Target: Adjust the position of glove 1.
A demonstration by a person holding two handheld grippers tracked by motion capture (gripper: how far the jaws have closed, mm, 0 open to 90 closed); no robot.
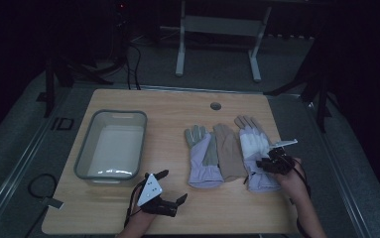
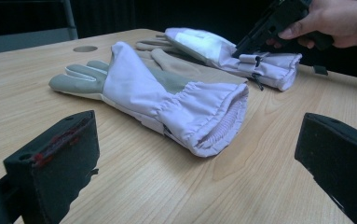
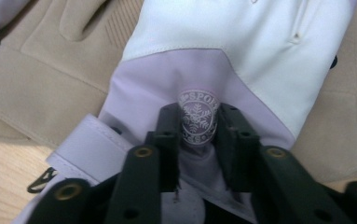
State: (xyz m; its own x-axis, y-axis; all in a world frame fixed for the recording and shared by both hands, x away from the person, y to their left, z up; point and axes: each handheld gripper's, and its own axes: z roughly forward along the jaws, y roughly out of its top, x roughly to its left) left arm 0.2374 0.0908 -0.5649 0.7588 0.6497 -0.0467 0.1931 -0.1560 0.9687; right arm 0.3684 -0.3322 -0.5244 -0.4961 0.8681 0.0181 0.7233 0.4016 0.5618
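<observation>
We have the right gripper [image 1: 272, 163] down on the lavender-and-white fabric ski glove [image 1: 255, 153] that lies near the right edge of the pale wooden table [image 1: 177, 104], fingers pointing to the far edge. In the right gripper view its 2 black jaws are pressed in on a raised fold of the lavender back panel, right at the round snowflake logo patch [image 3: 198, 115], so we judge the cloth pinched. The left gripper [image 1: 170, 187] rests near the front edge, between the grey plastic tub [image 1: 81, 158] at the left side and the gloves, with its jaws spread wide and nothing between them.

A second lavender glove with a grey palm [image 1: 203, 157] lies toward the middle, and a tan fabric glove [image 1: 228, 152] lies between the 2, its edge tucked under the pinched glove.

What worries us is the thinness of the bite. We hold only 1 layer of slippery shell fabric, so a quick lift could let the fold slide out and drop the glove. The tan glove touches it along 1 side and may drag along or shift toward the right edge. The small black clip [image 3: 40, 181] at the cuff could also snag on its neighbour.
</observation>
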